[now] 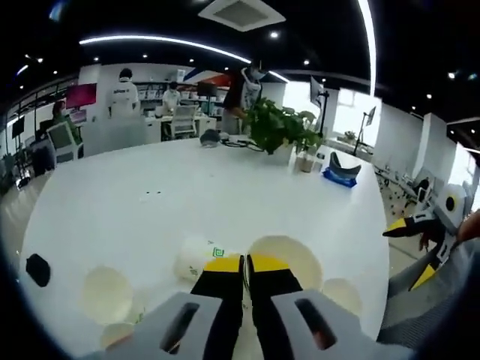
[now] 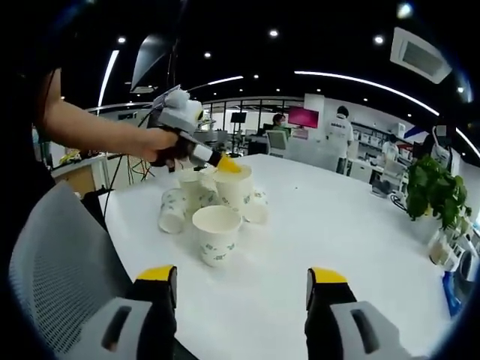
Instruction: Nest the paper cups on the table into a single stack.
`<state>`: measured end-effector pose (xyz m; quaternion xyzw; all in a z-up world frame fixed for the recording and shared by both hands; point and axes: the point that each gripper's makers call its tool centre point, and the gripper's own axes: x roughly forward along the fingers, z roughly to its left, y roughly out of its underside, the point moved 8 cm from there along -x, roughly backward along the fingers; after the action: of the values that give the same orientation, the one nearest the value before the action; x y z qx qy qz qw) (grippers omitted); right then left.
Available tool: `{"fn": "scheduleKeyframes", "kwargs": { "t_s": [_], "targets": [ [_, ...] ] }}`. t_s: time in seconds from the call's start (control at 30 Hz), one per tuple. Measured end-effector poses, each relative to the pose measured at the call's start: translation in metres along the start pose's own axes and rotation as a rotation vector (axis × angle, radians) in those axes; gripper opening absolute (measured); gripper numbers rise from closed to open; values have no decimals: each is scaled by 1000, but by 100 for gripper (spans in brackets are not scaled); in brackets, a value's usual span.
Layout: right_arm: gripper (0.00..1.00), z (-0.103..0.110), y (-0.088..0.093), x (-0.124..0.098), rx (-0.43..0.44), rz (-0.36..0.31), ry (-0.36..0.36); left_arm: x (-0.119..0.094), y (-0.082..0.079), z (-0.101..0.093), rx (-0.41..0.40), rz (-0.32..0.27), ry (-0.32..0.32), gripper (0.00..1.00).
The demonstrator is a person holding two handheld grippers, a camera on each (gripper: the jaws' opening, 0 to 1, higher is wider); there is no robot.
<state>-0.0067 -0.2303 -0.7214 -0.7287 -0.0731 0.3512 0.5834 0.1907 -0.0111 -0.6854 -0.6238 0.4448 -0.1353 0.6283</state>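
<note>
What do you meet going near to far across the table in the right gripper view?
Right gripper with jaws apart → upright paper cup → cluster of cups with the left gripper at a cup rim → potted plant.

The paper cups [image 2: 217, 235] are finished in white with small green printed motifs — one cup [image 1: 196, 257] carries a green logo. Both grippers are tipped in yellow over black (grey bodies below): left gripper [image 1: 244, 264], right gripper [image 2: 241, 276]. The table [image 1: 187, 202] is plain white.

Left gripper [image 1: 245, 262] closed (right gripper [image 2: 242, 279] agape)
</note>
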Motion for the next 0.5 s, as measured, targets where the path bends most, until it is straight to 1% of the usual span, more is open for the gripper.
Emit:
{"fn": "scheduleKeyframes", "kwargs": {
  "t_s": [0.07, 0.27, 0.4, 0.5],
  "targets": [
    [70, 0, 0, 0, 3, -1, -1, -4, -6, -3, -19, -6, 10, 0],
    [71, -1, -1, 0, 12, -10, -2, -14, -18, -7, -24, -21, 29, 0],
    [71, -1, -1, 0, 14, -16, -3, -24, -27, -13, -44, -29, 56, 0],
    [71, 0, -2, -1, 13, -20, -2, -29, -32, -16, -42, -36, 74, 0]
  ]
}}
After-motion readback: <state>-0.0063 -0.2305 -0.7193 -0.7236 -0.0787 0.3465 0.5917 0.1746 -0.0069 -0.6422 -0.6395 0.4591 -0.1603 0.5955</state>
